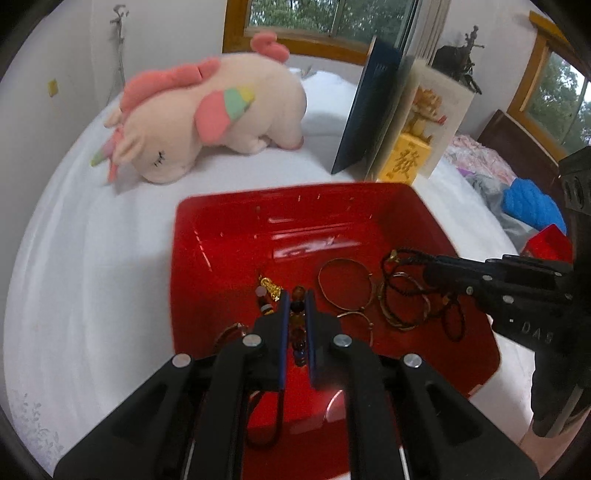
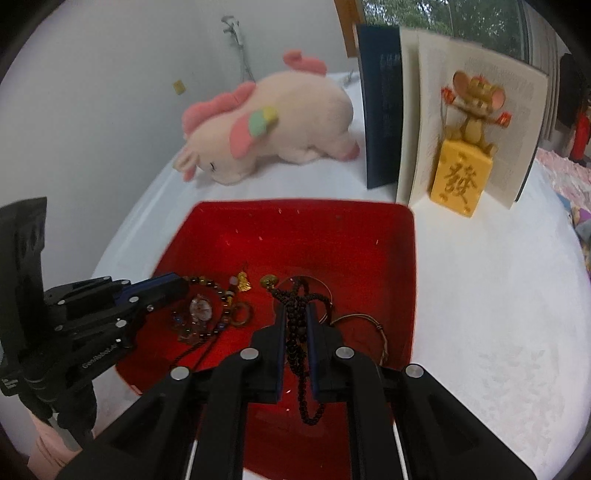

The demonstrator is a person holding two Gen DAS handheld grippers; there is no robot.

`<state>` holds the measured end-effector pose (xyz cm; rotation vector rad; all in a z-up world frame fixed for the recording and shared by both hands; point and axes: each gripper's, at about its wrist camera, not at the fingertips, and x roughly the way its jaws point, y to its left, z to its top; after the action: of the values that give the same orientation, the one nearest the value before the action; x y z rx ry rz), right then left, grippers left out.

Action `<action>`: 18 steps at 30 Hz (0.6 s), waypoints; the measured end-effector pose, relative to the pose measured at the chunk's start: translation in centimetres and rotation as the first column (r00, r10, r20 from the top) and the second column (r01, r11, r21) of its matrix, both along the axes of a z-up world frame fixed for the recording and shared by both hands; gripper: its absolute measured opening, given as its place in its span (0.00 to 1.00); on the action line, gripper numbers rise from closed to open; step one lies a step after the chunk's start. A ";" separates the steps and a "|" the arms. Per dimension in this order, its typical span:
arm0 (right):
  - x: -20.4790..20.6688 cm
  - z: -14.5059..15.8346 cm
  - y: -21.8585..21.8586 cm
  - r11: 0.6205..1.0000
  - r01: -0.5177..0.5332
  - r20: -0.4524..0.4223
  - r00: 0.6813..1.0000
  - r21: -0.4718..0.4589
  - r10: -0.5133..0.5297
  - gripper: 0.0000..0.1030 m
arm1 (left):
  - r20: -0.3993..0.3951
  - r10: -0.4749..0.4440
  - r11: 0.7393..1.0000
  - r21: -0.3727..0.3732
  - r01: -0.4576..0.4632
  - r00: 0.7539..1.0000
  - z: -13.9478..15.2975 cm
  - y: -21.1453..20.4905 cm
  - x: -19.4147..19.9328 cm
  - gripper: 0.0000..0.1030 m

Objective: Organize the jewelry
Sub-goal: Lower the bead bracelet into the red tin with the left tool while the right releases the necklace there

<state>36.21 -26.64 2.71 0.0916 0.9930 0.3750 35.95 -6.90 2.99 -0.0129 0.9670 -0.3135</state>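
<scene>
My left gripper (image 1: pixel 296 295) is clenched on a string of amber and dark beads (image 1: pixel 297 317), hanging it over the red tray (image 1: pixel 207 258); my right gripper (image 2: pixel 296 314) is pinched tight on a dark beaded necklace (image 2: pixel 299 332), its loop dangling below the jaws over the same tray; on the tray floor lie thin metal bangles (image 1: pixel 345 286), a gold charm (image 1: pixel 269 286) and a watch (image 2: pixel 201 308) ringed by a beaded bracelet (image 2: pixel 218 291); the tray sits on a white bedsheet (image 2: pixel 480 295); beyond it, a yellow mouse figurine (image 2: pixel 465 155) stands before an open book (image 2: pixel 424 122); farther left lies a pink plush unicorn (image 1: pixel 207 114); windows (image 1: pixel 325 14) behind.
</scene>
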 end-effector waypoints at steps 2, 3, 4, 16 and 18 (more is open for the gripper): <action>0.3 -0.7 0.2 1.000 0.003 -0.011 1.000 -0.020 -0.004 0.10 | -0.018 0.001 1.000 0.006 -0.001 1.000 -0.9 -0.1 0.7 0.06; 0.5 -1.1 0.2 1.000 0.003 -0.023 1.000 -0.029 -0.003 0.10 | -0.028 -0.001 1.000 0.010 0.002 1.000 -1.3 -0.2 0.9 0.06; 0.6 -1.4 0.3 0.999 0.002 -0.033 0.999 -0.032 -0.003 0.10 | -0.035 -0.003 1.000 0.013 0.004 0.999 -1.6 -0.4 1.1 0.06; -1.1 -0.7 0.0 0.998 0.039 -0.010 0.999 -0.058 -0.040 0.36 | 0.003 0.042 0.998 0.044 -0.042 0.999 -0.9 0.5 -0.8 0.40; -1.7 -0.4 -0.1 0.997 0.049 -0.004 0.999 -0.063 -0.049 0.37 | 0.030 0.058 0.996 0.063 -0.060 0.998 -0.4 0.6 -2.0 0.45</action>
<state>34.52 -26.70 2.29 0.0601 1.0058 0.2987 33.99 -6.27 2.59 0.0214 0.9463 -0.2273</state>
